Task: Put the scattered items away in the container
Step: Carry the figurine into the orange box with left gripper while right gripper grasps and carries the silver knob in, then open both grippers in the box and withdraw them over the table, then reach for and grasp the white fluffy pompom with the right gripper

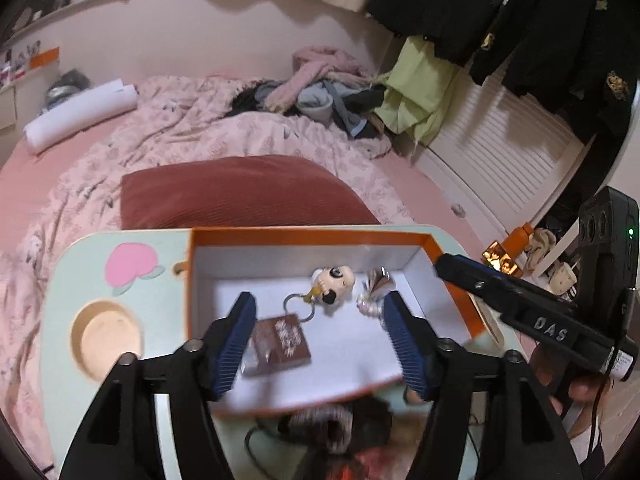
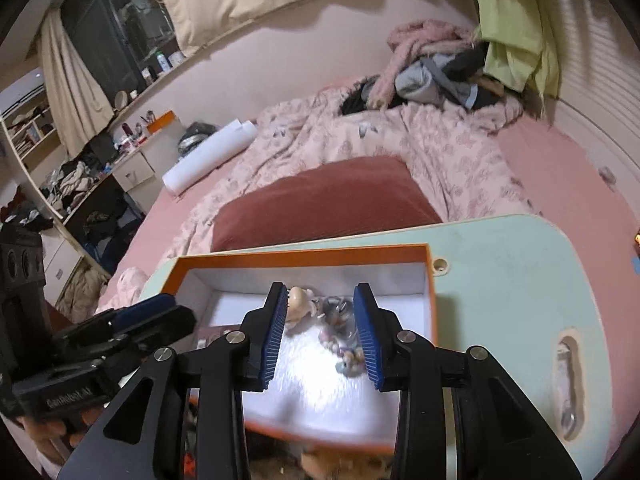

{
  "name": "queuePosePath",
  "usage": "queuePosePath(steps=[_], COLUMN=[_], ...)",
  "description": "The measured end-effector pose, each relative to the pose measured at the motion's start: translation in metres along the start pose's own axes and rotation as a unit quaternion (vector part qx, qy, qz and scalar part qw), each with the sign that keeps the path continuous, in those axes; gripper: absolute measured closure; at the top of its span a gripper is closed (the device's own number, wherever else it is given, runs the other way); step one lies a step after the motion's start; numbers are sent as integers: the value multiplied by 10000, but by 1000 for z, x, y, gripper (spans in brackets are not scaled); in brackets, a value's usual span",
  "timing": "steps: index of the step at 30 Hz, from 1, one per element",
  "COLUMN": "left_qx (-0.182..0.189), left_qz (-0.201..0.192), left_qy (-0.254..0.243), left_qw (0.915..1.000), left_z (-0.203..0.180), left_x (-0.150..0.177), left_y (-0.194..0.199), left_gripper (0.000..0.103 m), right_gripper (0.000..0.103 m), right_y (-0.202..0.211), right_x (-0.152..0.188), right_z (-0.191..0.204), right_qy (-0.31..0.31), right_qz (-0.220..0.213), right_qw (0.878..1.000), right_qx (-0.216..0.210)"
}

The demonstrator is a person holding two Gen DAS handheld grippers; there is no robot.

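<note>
left hand-held gripper (image 1: 320, 332) gapes wide over the orange box (image 1: 312, 236) on the worktop (image 1: 64, 280), empty; right hand-held gripper (image 2: 320, 334) part open, empty. keychain figure (image 1: 335, 283), brown tag (image 1: 280, 342) and beads (image 1: 370, 306) lie inside. box's near edge blurred.

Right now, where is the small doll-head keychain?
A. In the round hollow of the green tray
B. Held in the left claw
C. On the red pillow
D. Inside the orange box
D: the doll-head keychain lies on the white floor of the orange box, beside the brown tag; the open left claw holds nothing.
</note>
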State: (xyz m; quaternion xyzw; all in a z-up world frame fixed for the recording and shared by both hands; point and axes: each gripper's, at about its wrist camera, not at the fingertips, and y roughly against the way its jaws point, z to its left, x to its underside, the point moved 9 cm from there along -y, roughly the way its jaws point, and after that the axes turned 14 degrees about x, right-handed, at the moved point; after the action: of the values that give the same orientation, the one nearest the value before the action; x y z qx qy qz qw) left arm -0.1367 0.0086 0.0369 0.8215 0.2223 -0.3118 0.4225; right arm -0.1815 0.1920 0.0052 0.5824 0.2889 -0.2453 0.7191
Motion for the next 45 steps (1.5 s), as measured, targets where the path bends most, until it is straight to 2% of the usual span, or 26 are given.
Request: queuePosePath(steps=[2, 5, 9, 13, 16, 21, 22, 23, 24, 26, 28, 33, 40, 41, 43, 45], left_qx=[-79, -213, -343, -318, -508, -718, -744, -780, -832, -1088, -1377, -1357, -1356, -1355, -1359, -1355], left_qz=[-106, -105, -6, 154, 344, 597, 606, 601, 612, 642, 669, 655, 645, 644, 644, 640], left_qy=[51, 105, 87, -21, -264, -477, -473, -482, -492, -603, -763, -725, -723, -720, -720, -719], left_qw=[9999, 9997, 9994, 9994, 9978, 9945, 9943, 9940, 9934, 9902, 9853, 9859, 9860, 9861, 9860, 9861], left_z=[1, 5, 8, 2, -3, -3, -2, 0, 2, 6, 10, 13, 13, 14, 14, 15], left_x=[9, 31, 70, 111, 135, 160, 161, 161, 160, 161, 163, 165, 165, 165, 165, 165], left_y=[15, 30, 42, 46, 43, 42, 41, 40, 39, 36, 33, 36, 36, 37, 37, 38], left_gripper=[25, 24, 24, 24, 24, 22, 19, 16, 14, 2, 0, 0, 0, 0, 0, 0], right_gripper=[67, 67, 56, 56, 56, 56, 54, 40, 31, 29, 27, 17, 14, 12, 2, 0], right_y=[15, 36, 51, 59, 61, 52, 52, 51, 49, 47, 43, 39, 40, 40, 38, 37], right_x=[7, 25, 61, 103, 130, 173, 177, 178, 180, 181, 182, 182, 184, 183, 183, 183], right_z=[-2, -5, -7, -6, -3, -6, -6, -8, -9, -10, -11, -11, -11, -11, -14, -17], right_qy=[20, 125, 306, 530, 746, 1114, 1216, 1285, 1296, 1272, 1383, 1462, 1458, 1460, 1409, 1363], right_qz=[-106, -181, -119, 15, 138, 430, 361, 298, 283, 224, 192, 217, 229, 233, 297, 325], right_qw=[9999, 9997, 9995, 9986, 9971, 9926, 9916, 9906, 9902, 9901, 9873, 9850, 9848, 9847, 9845, 9848], right_qx=[-59, -67, -9, 36, -4, 201, 266, 368, 442, 546, 753, 895, 918, 923, 997, 1026])
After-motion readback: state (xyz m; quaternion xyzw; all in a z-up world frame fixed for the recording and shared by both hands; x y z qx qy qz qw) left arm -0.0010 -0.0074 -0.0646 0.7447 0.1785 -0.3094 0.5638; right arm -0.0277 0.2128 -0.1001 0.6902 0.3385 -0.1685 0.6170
